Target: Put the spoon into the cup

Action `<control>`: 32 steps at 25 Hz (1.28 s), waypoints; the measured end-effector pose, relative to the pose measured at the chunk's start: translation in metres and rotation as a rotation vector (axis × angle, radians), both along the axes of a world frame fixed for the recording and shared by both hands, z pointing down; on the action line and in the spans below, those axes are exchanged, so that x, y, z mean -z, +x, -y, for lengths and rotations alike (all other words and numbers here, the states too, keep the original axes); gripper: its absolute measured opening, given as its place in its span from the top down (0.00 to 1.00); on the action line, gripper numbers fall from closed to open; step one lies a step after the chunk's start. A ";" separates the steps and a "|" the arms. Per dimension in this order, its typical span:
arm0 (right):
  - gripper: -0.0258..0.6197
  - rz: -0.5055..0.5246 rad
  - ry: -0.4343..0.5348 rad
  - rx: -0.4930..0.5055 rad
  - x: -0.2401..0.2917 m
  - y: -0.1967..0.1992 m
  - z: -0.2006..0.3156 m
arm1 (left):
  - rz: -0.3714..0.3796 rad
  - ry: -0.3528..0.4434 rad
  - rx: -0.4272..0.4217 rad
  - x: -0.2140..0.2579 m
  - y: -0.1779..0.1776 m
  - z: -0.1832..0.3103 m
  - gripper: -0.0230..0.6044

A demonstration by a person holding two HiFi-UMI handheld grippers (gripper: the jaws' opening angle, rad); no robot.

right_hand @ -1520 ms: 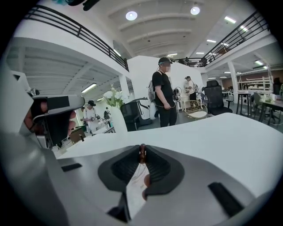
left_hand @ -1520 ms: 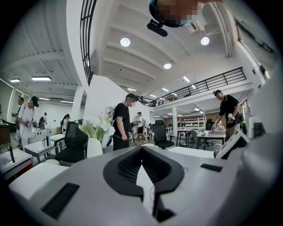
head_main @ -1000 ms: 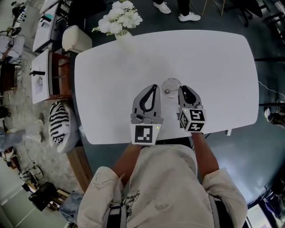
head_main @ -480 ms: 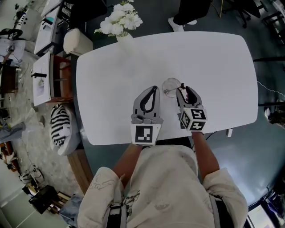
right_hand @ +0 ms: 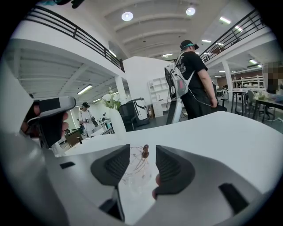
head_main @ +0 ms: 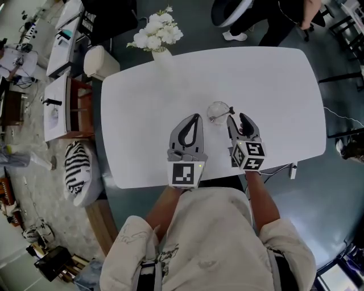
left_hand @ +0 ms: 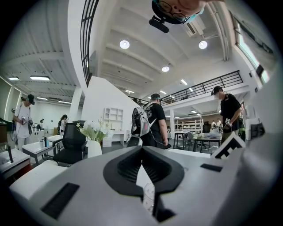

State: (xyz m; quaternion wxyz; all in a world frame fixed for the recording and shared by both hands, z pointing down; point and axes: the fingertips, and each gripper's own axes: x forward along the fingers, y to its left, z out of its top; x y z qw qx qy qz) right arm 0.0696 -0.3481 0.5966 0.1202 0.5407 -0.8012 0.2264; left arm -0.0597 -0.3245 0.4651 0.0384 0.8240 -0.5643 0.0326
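Observation:
A clear glass cup [head_main: 218, 110] stands on the white table [head_main: 273, 96], with the spoon [head_main: 214, 118] leaning inside it. In the right gripper view the cup [right_hand: 134, 171] sits just past the jaws and the spoon's dark handle end [right_hand: 144, 152] pokes above its rim. My right gripper [head_main: 238, 121] is just right of the cup; its jaws are opening, with nothing pressed between them. My left gripper [head_main: 195, 117] hangs left of the cup, shut with nothing in it, its tips meeting in its own view [left_hand: 141, 148].
A vase of white flowers [head_main: 156, 33] stands at the table's far left edge. A striped cushion [head_main: 78, 165] and desks [head_main: 57, 105] lie left of the table. People stand beyond the far edge [head_main: 267, 17]. The near table edge runs just under both grippers.
The right gripper's jaws have spread apart and let go of the spoon, which now rests in the cup. Both grippers rose slightly. People beyond the table shifted.

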 end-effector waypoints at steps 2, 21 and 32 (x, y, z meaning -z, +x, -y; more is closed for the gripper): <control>0.71 -0.004 0.018 -0.009 0.007 0.001 -0.003 | 0.001 0.006 0.002 0.003 -0.004 -0.003 0.96; 0.71 0.010 0.264 -0.093 0.128 0.015 -0.037 | 0.009 0.061 0.056 0.045 -0.050 -0.042 0.96; 0.71 -0.027 0.510 -0.089 0.238 0.013 -0.057 | -0.026 0.155 0.072 0.105 -0.069 -0.052 0.96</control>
